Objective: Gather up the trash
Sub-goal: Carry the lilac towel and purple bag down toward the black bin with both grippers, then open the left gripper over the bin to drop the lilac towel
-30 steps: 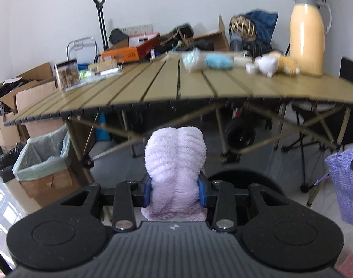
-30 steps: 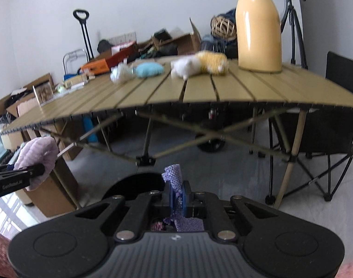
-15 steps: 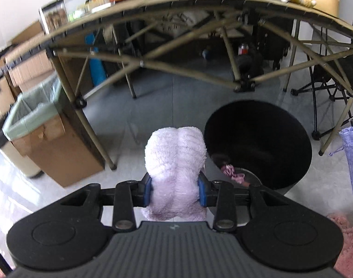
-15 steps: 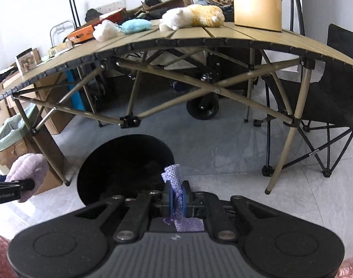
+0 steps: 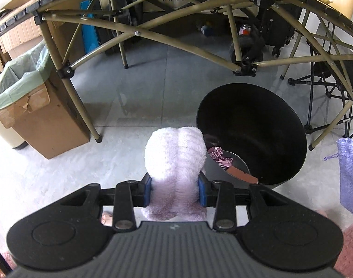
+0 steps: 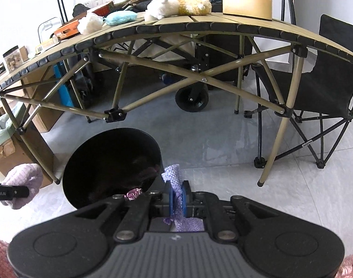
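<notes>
Your left gripper (image 5: 175, 191) pinches a fluffy lilac plush cloth (image 5: 176, 159), held just left of the black trash bin (image 5: 250, 134). Your right gripper (image 6: 176, 195) is clamped tight on a thin purple knit pouch (image 6: 173, 173) just right of the bin's rim. Pink scraps (image 5: 219, 157) lie inside.

Grey tiled floor (image 6: 222, 143) ahead and below. A slatted folding table (image 6: 222, 26) on crossed olive legs spans the view ahead. Black folding chair (image 6: 333, 88) to the right. White wall (image 6: 26, 4) beyond, evenly lit.
</notes>
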`<state>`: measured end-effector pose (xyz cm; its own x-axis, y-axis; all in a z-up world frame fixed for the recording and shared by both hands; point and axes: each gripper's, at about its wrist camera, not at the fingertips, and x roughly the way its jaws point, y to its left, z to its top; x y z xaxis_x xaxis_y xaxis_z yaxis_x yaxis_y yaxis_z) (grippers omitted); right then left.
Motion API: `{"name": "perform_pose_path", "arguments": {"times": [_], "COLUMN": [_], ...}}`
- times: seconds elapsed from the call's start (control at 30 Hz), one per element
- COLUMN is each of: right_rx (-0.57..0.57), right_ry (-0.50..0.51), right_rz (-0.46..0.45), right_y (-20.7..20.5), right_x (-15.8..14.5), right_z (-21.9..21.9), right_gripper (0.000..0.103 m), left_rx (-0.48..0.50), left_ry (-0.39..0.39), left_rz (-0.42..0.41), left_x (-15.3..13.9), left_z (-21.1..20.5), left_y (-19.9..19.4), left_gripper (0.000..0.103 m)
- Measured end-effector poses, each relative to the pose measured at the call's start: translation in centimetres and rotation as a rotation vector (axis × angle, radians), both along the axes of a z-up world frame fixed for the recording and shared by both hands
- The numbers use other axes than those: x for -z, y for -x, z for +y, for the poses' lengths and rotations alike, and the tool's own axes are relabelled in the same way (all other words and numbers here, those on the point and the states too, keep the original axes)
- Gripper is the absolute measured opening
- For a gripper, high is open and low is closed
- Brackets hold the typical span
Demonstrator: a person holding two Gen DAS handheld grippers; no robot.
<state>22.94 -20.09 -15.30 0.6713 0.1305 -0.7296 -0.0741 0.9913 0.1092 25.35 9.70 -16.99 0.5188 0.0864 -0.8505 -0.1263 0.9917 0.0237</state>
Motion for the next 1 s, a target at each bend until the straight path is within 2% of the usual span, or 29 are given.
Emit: {"name": "perform_pose_path", "arguments": {"times": [0.43, 1.0], "right_rx": [0.021, 0.072], "right_ry": [0.0, -0.002], "right_rz": [0.032, 0.059], "right_y": [-0.7, -0.9], "right_x": [0.6, 1.6], "right_z": [-0.2, -2.4], "right_gripper": [0.007, 0.007], "left_rx": [0.0, 0.072], "left_ry": [0.052, 0.093], "left_rz": [0.047, 0.051], "left_x": [-0.8, -1.9], "left_z": [-1.3, -6.5], "left_y": [-2.3, -5.9], "left_gripper": [0.037, 0.037]}}
